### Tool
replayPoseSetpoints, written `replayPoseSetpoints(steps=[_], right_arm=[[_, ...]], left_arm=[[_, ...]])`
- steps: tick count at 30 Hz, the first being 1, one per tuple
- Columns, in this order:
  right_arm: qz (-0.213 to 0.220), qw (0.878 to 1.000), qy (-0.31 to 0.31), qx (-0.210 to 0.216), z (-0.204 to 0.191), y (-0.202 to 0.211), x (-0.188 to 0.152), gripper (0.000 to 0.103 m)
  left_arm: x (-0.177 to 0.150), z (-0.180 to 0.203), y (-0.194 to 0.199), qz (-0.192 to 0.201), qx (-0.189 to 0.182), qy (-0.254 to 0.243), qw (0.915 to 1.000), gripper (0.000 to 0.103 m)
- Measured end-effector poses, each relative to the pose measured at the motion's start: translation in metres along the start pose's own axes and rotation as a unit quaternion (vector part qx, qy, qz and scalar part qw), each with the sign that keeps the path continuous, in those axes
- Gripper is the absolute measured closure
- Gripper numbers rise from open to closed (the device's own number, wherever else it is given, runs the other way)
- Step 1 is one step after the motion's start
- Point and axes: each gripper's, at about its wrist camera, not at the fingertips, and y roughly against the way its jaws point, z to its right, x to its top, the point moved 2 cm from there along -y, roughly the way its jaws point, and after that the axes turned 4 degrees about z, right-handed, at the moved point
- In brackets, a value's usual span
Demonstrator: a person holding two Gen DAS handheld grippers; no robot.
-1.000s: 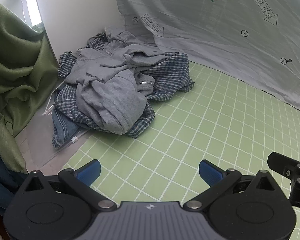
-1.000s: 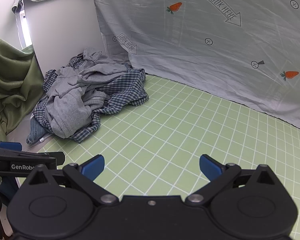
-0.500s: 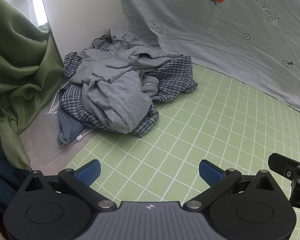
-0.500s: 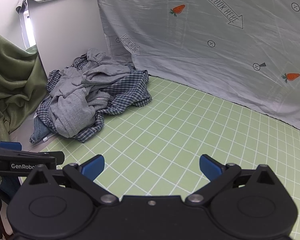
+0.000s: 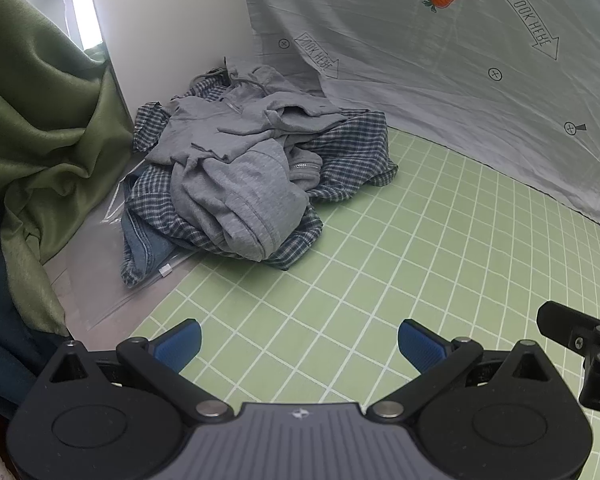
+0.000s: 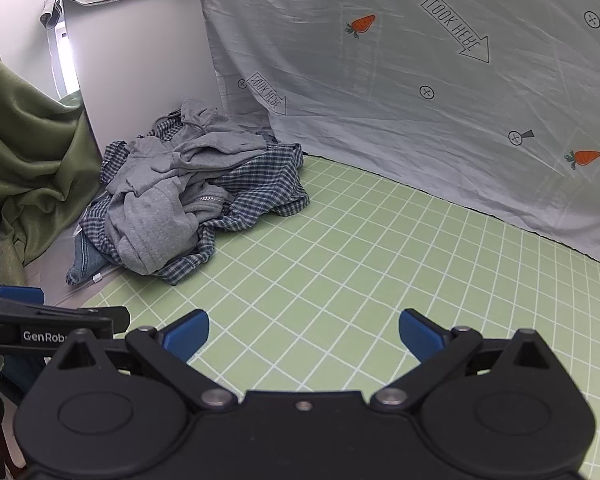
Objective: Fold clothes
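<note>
Both pairs of fingers are spread wide and grip nothing: left gripper (image 5: 298, 340) and right gripper (image 6: 304, 330) hover low over the green grid mat (image 5: 440, 248), side by side, presumably staged for a two-point pick. I note the sheet (image 6: 420, 80) filling the upper right of the frame as a backdrop. The clothes pile (image 5: 244, 176) sits at centre left, against the white panel (image 5: 168, 32), half off the mat. I judge folding not yet begun. On top lies the grey hoodie (image 5: 244, 196), so it is the likely first garment; the plaid shirt (image 5: 352, 152) lies beneath it.
</note>
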Motion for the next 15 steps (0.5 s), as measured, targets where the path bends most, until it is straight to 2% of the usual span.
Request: replayPoseSetpoints(steps=[15], right_arm=[[0.005,1.0,0.004,0.004,-0.0021,0.0049,-0.0008,0.001]], left_arm=[[-0.0052,-0.0035,0.0046,0.002,0.0,0.001,1.0,0.0]])
